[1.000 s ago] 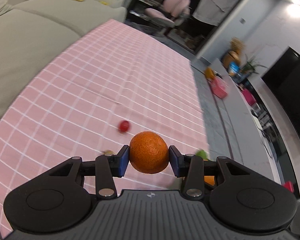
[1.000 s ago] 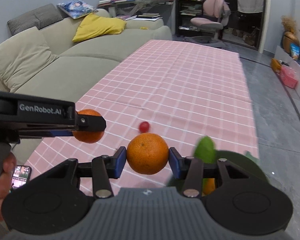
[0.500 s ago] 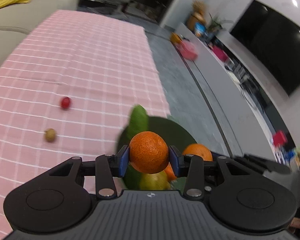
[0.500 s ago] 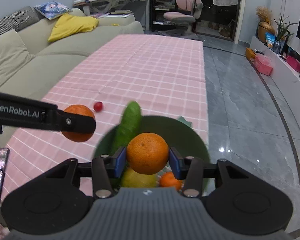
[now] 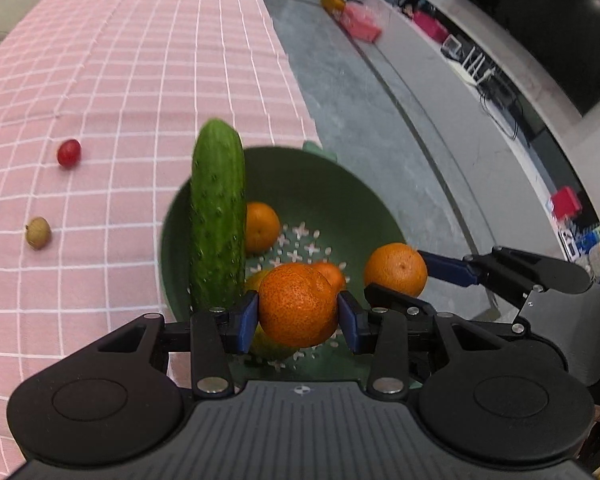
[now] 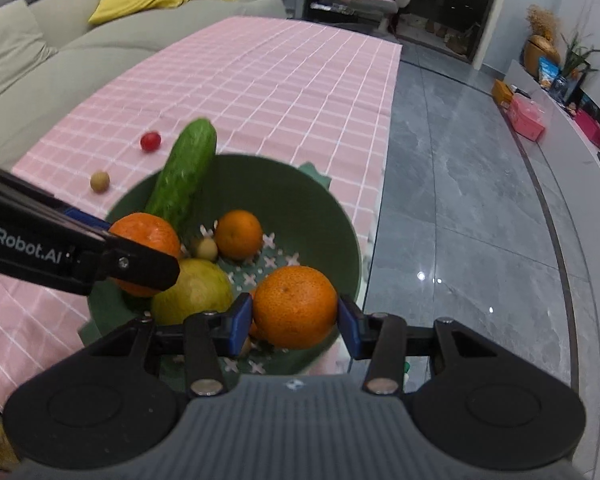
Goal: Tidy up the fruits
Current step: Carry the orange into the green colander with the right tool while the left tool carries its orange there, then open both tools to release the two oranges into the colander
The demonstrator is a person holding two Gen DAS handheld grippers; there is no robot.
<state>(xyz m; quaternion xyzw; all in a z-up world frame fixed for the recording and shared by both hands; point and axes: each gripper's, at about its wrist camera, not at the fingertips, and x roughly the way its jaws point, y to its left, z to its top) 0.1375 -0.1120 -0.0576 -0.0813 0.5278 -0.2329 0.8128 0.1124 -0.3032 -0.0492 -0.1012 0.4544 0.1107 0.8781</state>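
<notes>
My left gripper point(image 5: 298, 316) is shut on an orange point(image 5: 298, 304) and holds it over the near left side of the green colander bowl point(image 5: 340, 200). My right gripper point(image 6: 296, 316) is shut on another orange point(image 6: 295, 306) over the bowl's point(image 6: 300, 196) near right rim. That second orange also shows in the left wrist view point(image 5: 396, 268). In the bowl lie a cucumber point(image 6: 182, 174) leaning on the rim, a small orange point(image 6: 238, 234), a yellow-green fruit point(image 6: 192, 292) and a small brown fruit point(image 6: 206, 249).
A red cherry tomato point(image 6: 151, 141) and a small brown fruit point(image 6: 100, 181) lie on the pink checked tablecloth point(image 6: 280, 80) left of the bowl. The bowl stands at the table's right edge, with grey floor point(image 6: 460, 200) beyond. A sofa point(image 6: 40, 60) runs along the left.
Both grippers have carried their oranges from above the tablecloth to above the bowl and dropped lower over it. Both stay shut on their oranges.
</notes>
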